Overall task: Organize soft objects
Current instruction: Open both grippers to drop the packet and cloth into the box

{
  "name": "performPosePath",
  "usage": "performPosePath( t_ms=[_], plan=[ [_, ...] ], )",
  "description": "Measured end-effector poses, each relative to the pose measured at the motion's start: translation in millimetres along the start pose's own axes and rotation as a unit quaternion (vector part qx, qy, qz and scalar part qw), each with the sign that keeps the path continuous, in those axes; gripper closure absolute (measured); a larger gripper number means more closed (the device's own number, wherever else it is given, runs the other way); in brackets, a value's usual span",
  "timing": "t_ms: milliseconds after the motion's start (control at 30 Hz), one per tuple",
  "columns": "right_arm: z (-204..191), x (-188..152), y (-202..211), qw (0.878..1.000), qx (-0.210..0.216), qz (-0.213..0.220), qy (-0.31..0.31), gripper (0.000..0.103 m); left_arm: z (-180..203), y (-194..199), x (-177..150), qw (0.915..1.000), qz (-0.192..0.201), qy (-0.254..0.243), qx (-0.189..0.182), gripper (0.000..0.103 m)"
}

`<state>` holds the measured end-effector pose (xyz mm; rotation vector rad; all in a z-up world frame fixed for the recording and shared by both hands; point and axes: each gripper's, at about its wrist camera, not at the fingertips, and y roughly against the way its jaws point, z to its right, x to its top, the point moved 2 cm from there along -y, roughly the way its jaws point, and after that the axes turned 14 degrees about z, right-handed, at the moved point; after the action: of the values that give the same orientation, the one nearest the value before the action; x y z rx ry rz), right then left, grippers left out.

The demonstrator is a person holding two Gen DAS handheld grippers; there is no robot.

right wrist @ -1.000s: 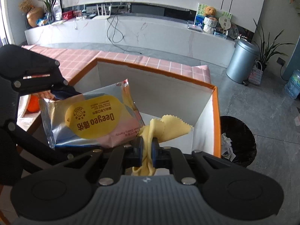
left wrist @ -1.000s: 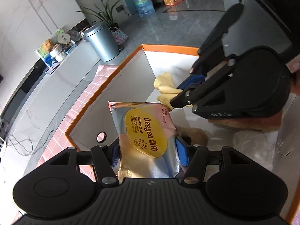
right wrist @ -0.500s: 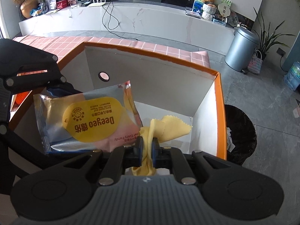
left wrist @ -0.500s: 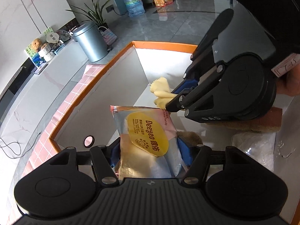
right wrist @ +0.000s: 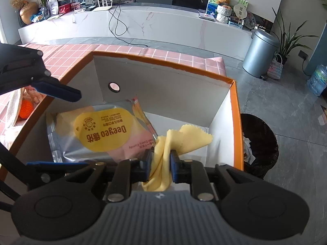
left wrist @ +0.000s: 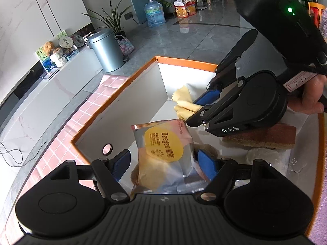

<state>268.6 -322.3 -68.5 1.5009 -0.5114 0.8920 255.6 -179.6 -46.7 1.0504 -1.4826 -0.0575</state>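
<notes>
Two hand-held tools work over an open box [right wrist: 236, 122] with an orange rim and white walls, which stands on a table covered in pink checked cloth [right wrist: 143, 54]. The left tool [left wrist: 163, 161] has just been opening, and its blue pads [left wrist: 205, 163] now stand clear on either side of a wipes packet [left wrist: 165, 153] with a yellow label; the packet rests inside the box, tilted, its near end over a brown fuzzy thing that cannot be identified. The spread position is consistent with a release: the packet appears to have been set where it belongs and freed so the tool can be drawn back without dragging it.

The right tool [right wrist: 161, 163] has likewise just been opening, though only slightly. A bunched yellow cloth [right wrist: 190, 137] passes between its pads [right wrist: 174, 163], its free end fanning toward the far corner of the box; the pads lie close against the fabric, and whether they press it cannot be told. The cloth hangs low inside the box, just beside the packet, probably so that it drops into the vacant corner. A brown sponge [left wrist: 271, 136] lies beneath the right tool. A person's hand [left wrist: 312, 96] grips that tool's handle.
</notes>
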Motion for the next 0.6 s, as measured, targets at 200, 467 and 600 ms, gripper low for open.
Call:
performPosePath(
  t_ms=[200,467,600],
  plan=[
    [-2.7,3.6,13.1,1.0,-0.003,0.012,0.001,0.048,2.2,13.9,1.4,0.9998,0.009,0.001,0.016,0.015],
    [-7.2,8.7,42.3,0.999,-0.009,0.038,0.005,0.03,7.4,49.3,-5.0,0.9978,0.037,0.046,0.028,0.015],
    [-12.8,6.0,55.0,0.999,-0.022,0.041,0.009,0.029,6.5,66.4,-9.6,0.9954,0.046,0.076,0.037,0.015]
  ],
)
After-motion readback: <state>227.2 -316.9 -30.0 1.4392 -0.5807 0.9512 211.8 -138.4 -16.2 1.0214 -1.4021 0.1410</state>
